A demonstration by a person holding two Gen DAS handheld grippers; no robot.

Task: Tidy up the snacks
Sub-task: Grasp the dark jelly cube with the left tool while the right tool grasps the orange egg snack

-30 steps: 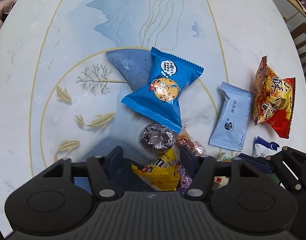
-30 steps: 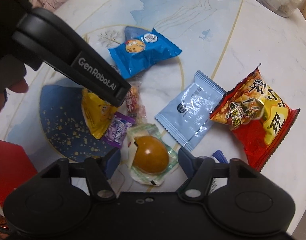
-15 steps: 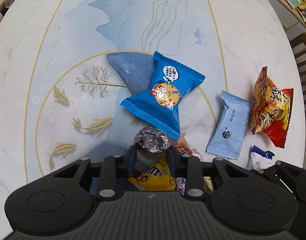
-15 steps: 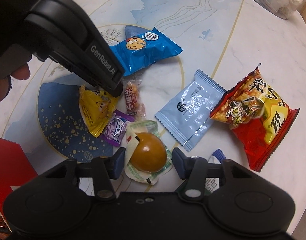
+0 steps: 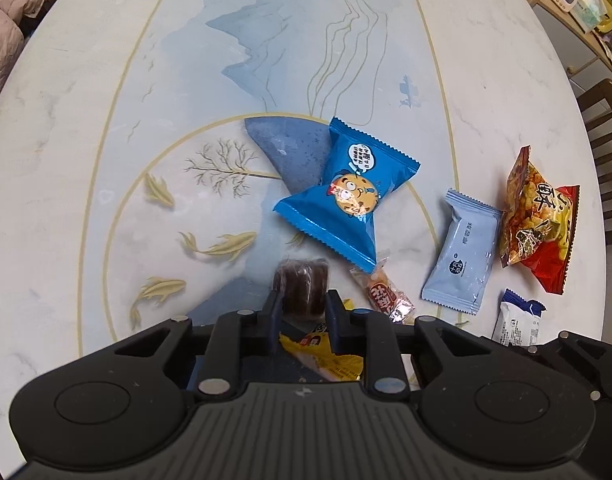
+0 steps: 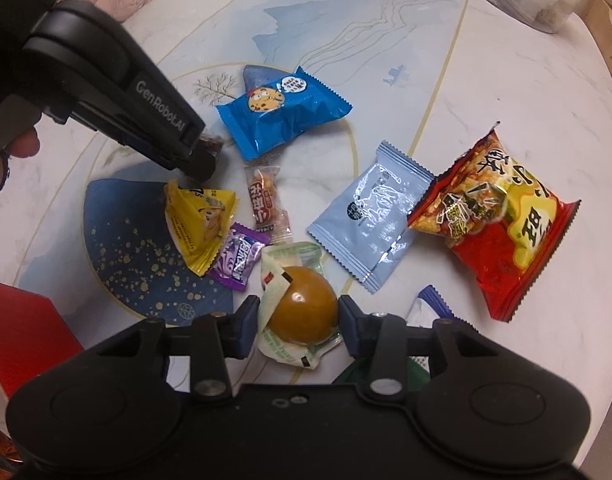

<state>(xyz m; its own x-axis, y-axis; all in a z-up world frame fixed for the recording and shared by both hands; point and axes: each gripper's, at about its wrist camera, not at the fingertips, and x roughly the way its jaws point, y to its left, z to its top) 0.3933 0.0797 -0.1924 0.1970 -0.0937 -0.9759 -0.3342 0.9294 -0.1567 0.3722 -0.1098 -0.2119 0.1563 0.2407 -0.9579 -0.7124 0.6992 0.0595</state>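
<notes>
Left jaws: my left gripper (image 5: 303, 306) is closing, its pads already pressing a dark chocolate cake (image 5: 301, 286) in clear wrap, held above the counter (image 5: 105, 80).
Right jaws: my right gripper (image 6: 297, 314) is closing on a brown egg in green-white wrap (image 6: 303, 310), both pads against its sides.
Beneath left jaws: a yellow candy bag (image 6: 199, 218) lies on the counter.
Centre: a blue cookie packet (image 6: 281, 114) sits at twelve o'clock of the egg; a small red-label snack (image 6: 265, 200) and a purple candy (image 6: 237, 256) lie between.
Two o'clock: a pale blue sachet (image 6: 372, 216) lies touching a red-yellow crisp bag (image 6: 498, 220).
</notes>
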